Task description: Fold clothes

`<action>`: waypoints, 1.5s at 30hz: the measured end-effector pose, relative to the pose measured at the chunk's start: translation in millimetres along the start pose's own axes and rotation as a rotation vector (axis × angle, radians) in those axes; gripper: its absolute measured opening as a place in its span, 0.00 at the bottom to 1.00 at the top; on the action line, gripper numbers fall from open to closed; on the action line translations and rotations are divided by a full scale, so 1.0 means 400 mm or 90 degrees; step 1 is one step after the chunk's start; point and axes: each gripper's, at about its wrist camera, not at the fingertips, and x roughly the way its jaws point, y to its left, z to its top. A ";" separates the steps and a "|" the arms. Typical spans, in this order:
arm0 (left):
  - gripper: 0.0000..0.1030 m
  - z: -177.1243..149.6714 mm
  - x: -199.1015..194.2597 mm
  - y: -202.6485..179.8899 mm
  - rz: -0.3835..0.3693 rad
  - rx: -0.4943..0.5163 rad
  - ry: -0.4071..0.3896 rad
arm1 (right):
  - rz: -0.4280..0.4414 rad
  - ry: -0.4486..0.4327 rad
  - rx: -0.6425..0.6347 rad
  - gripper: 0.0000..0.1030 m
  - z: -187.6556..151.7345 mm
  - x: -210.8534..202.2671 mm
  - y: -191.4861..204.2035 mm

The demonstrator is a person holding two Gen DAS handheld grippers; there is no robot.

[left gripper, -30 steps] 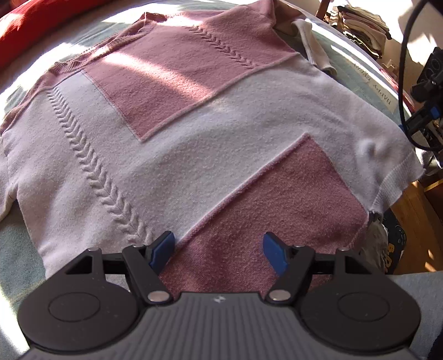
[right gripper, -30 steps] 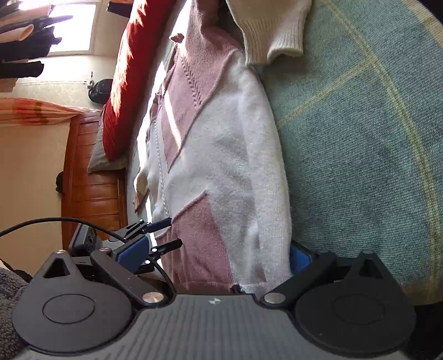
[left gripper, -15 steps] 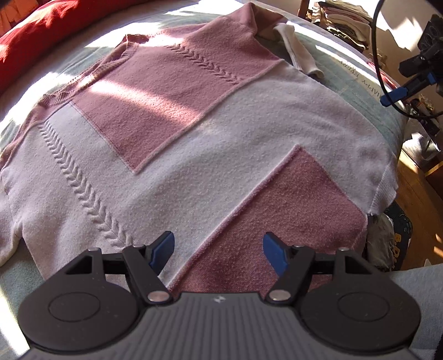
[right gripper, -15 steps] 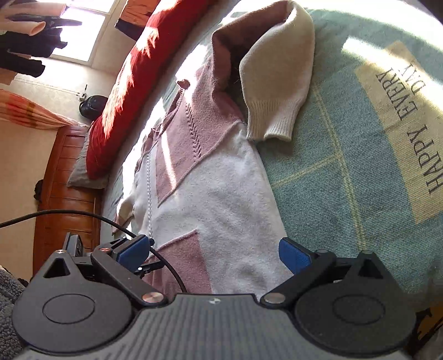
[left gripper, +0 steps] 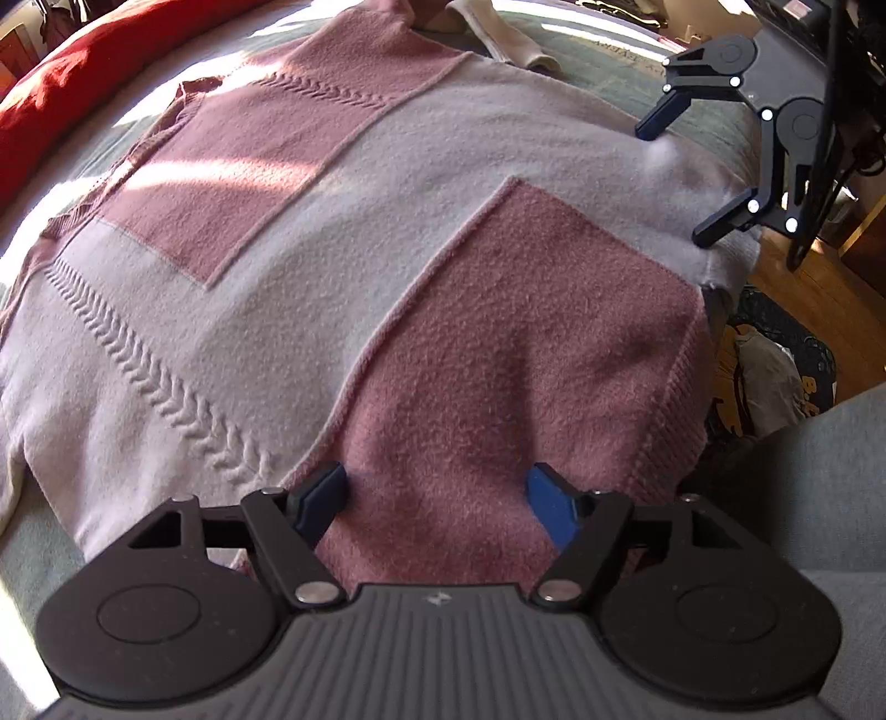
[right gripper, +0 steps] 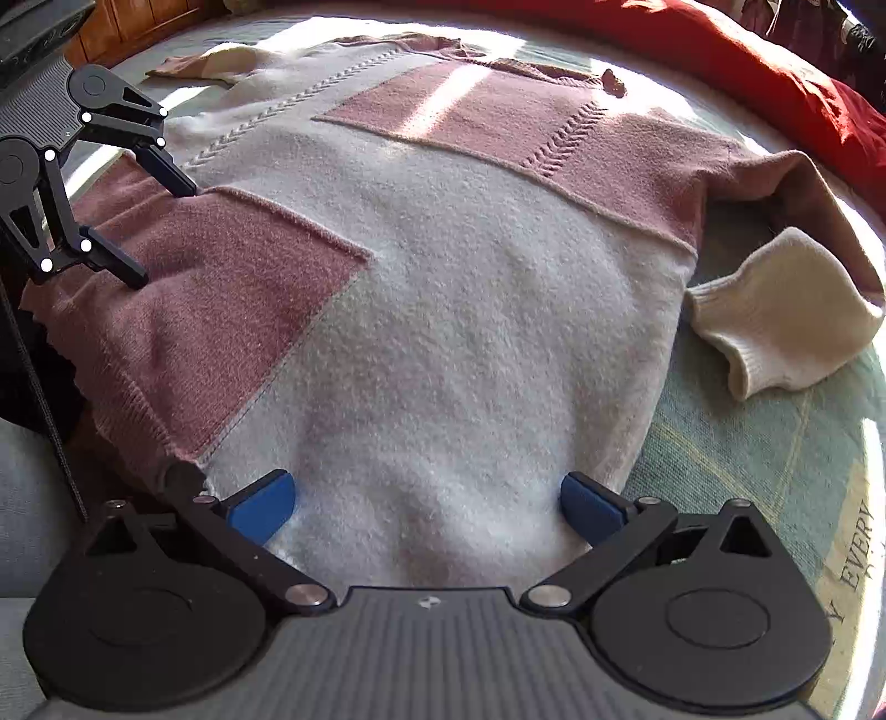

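**Sunlit bedroom, bed with green cover**

A bed (right gripper: 747,454) fills the scene, spread with a pale green cover that carries printed words at its right edge. A long red cushion (left gripper: 83,72) lies along the far side. Bright sunlight falls in bands across the bed. A wooden floor (left gripper: 819,299) shows to the right, and wooden panelling (right gripper: 149,16) stands at the far left.

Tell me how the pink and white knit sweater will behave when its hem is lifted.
The pink and white knit sweater looks soft and fuzzy, so it will probably droop between the two grip points. Its folded cream cuff already lies limp and may trail. Spread on the green blanket, it will likely drag rather than slide.
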 end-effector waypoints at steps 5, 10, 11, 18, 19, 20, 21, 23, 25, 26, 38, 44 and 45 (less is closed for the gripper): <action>0.70 -0.003 -0.034 -0.016 0.006 -0.009 -0.010 | -0.011 -0.006 -0.067 1.00 0.025 -0.041 0.033; 0.70 0.076 0.003 -0.016 0.005 0.033 -0.070 | -0.003 -0.066 -0.108 1.00 0.117 0.010 0.059; 0.70 0.086 0.014 -0.019 0.001 0.044 -0.069 | -0.005 -0.066 -0.108 1.00 0.127 0.025 0.061; 0.73 0.032 0.018 -0.043 -0.010 0.070 -0.010 | -0.021 0.018 -0.038 1.00 0.024 0.015 0.045; 0.72 0.035 0.010 -0.048 -0.007 0.071 -0.010 | -0.024 0.033 -0.038 1.00 0.004 0.002 0.048; 0.72 0.040 0.001 -0.053 -0.006 0.072 -0.016 | -0.025 0.045 -0.042 1.00 -0.012 -0.008 0.051; 0.72 0.050 -0.007 -0.056 -0.007 0.072 -0.029 | -0.028 0.050 -0.053 1.00 -0.023 -0.018 0.058; 0.72 0.077 -0.013 -0.062 -0.009 0.078 -0.061 | -0.036 0.043 -0.079 1.00 -0.035 -0.036 0.075; 0.72 0.103 0.002 -0.064 -0.011 0.089 -0.070 | -0.037 0.032 -0.073 1.00 -0.027 -0.041 0.079; 0.72 0.112 0.014 -0.064 -0.011 0.093 -0.068 | -0.035 0.023 -0.063 1.00 -0.019 -0.040 0.077; 0.73 0.111 0.005 0.054 0.010 -0.050 -0.031 | -0.026 0.009 0.048 1.00 0.014 -0.041 0.029; 0.73 0.207 0.055 0.167 0.050 -0.135 -0.092 | -0.063 -0.061 0.046 1.00 0.143 0.018 -0.036; 0.73 0.216 0.067 0.179 0.056 -0.141 -0.094 | -0.063 -0.060 0.059 1.00 0.156 0.031 -0.049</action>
